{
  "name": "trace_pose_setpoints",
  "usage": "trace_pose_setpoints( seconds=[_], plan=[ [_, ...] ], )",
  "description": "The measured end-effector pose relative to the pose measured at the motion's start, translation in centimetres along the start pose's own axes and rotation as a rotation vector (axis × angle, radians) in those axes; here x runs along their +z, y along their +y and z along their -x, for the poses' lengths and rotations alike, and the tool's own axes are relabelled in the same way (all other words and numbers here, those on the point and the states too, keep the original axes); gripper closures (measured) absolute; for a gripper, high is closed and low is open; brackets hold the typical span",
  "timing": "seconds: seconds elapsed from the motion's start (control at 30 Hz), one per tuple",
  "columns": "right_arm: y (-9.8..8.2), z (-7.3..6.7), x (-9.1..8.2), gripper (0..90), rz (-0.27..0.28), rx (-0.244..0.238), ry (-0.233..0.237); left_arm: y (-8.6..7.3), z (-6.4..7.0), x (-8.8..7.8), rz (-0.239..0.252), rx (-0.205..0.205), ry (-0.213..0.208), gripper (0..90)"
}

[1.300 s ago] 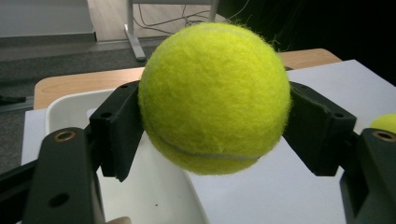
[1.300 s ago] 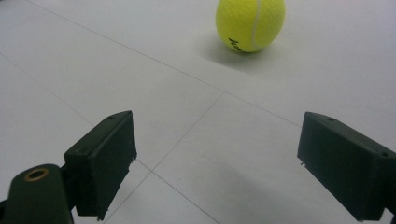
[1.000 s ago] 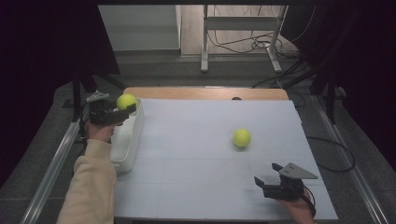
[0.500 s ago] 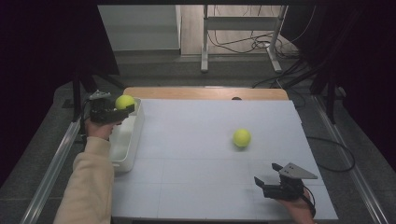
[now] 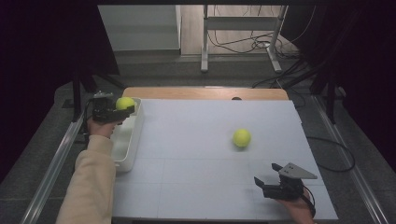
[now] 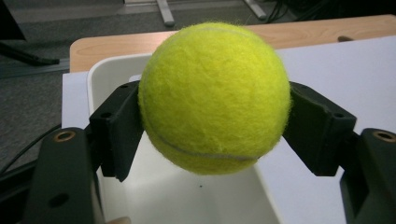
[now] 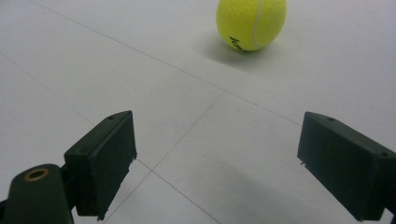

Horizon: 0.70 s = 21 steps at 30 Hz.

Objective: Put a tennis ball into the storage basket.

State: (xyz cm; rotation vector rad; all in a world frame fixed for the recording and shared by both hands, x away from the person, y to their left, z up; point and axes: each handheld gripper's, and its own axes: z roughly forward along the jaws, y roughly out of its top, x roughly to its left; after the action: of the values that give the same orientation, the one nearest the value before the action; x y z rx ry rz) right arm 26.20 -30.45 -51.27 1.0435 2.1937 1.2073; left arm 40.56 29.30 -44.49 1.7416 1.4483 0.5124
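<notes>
My left gripper (image 5: 122, 109) (image 6: 212, 135) is shut on a yellow tennis ball (image 5: 124, 103) (image 6: 215, 95) and holds it above the far end of a white bin (image 5: 127, 140) (image 6: 187, 196) at the table's left edge. A second tennis ball (image 5: 242, 137) (image 7: 251, 23) lies on the white table top, right of the middle. My right gripper (image 5: 261, 184) (image 7: 219, 163) stands open near the front right of the table, its jaws wide apart with nothing between them, and that ball lies some way ahead of it.
The white sheet (image 5: 201, 154) covers most of a wooden table (image 5: 201, 93), whose bare edge shows at the back. Metal rails (image 5: 56, 163) run along both sides. Cables (image 5: 243, 44) and a frame's legs lie on the floor beyond.
The left gripper with its ball has shifted very slightly. The right gripper and the loose ball are where they were.
</notes>
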Motion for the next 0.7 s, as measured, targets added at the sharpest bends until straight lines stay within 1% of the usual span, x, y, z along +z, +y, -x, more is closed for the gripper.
trace_pose_setpoints(
  seconds=[0.03, 0.1, 0.4, 0.6, 0.7],
  plan=[
    [0.0, 0.0, 0.0, 11.9, 0.000, 0.000, 0.000, 0.0, 0.0, 0.1, -0.005, -0.006, 0.000, 26.2],
    [0.0, 0.0, 0.0, 12.0, 0.000, 0.000, 0.000, 0.0, -0.1, 0.1, -0.007, -0.005, 0.001, 26.2],
    [0.0, 0.0, 0.1, 12.0, -0.003, 0.003, 0.001, -0.3, -0.5, 0.9, -0.064, -0.014, 0.025, 26.2],
    [0.0, 0.0, 0.1, 12.0, -0.003, 0.003, 0.001, -0.4, -0.5, 1.2, -0.089, -0.009, 0.025, 26.1],
    [0.0, 0.0, 0.1, 11.9, -0.003, 0.003, 0.000, -0.3, -0.4, 1.2, -0.089, -0.005, 0.025, 26.1]
  ],
)
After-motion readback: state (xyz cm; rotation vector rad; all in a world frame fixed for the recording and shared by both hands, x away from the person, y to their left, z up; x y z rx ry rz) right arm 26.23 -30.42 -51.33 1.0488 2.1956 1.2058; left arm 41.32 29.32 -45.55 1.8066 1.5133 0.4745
